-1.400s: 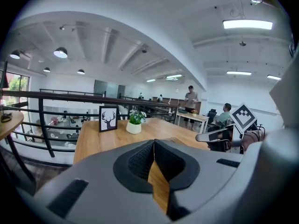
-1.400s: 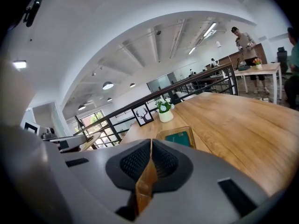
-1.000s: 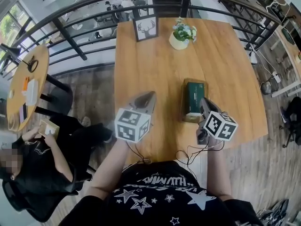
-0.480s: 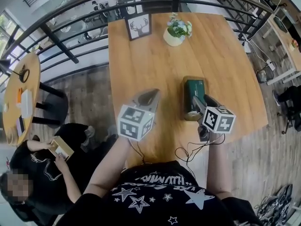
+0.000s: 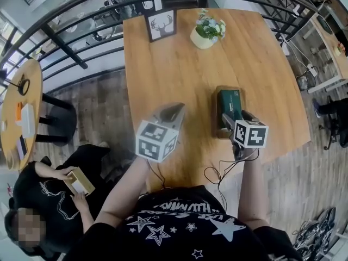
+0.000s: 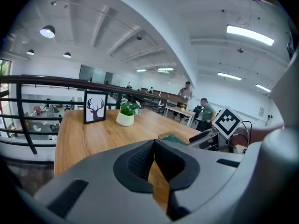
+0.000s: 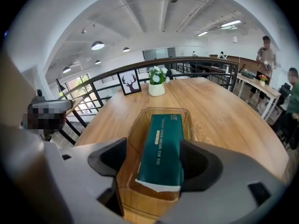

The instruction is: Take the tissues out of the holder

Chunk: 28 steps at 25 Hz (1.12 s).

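A dark green tissue pack lies lengthwise in a clear amber holder on the wooden table. My right gripper hangs over the holder's near end, pointing down at it. Its jaws have just been opening and now stand wide, one on each side of the pack's near end, with the left jaw well apart from the pack. My left gripper is shut on nothing, above bare table to the left of the holder.
At the table's far end stand a framed deer picture and a white pot with a plant. A black railing runs along the left. A seated person and a round table are lower left.
My right gripper has dropped toward the holder's near end and its jaws have gone from shut to wide around the pack. My left gripper has sunk a little.
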Each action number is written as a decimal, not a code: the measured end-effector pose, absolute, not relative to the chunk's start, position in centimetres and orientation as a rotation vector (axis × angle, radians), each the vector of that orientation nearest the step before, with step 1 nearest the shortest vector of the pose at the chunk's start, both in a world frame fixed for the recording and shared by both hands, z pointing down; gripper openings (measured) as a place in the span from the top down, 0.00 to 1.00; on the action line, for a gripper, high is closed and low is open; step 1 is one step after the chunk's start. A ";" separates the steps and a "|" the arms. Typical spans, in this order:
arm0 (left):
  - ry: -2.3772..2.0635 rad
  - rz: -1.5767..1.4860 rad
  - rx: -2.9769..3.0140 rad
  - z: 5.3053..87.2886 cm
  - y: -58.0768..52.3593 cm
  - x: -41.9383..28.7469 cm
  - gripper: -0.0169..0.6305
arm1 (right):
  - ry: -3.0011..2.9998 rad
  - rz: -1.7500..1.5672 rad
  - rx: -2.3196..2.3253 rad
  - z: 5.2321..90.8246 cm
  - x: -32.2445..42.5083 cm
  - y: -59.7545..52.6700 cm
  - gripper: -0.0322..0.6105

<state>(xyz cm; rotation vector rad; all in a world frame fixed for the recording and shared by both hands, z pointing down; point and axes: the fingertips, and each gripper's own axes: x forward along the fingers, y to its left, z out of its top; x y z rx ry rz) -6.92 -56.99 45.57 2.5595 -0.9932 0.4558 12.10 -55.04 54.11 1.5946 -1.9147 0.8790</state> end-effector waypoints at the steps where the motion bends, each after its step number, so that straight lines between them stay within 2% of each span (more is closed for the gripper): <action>1: -0.991 0.459 2.558 45.7 -57.2 -7.0 0.95 | -1.895 0.877 1.587 54.4 12.2 -55.2 0.44; 13: -0.957 0.481 2.556 47.3 -59.1 -6.1 0.95 | -1.733 0.935 1.529 57.0 13.2 -57.5 0.42; 28: -0.942 0.496 2.538 48.3 -59.6 -4.9 0.95 | -1.534 0.710 1.546 58.7 14.3 -59.1 0.42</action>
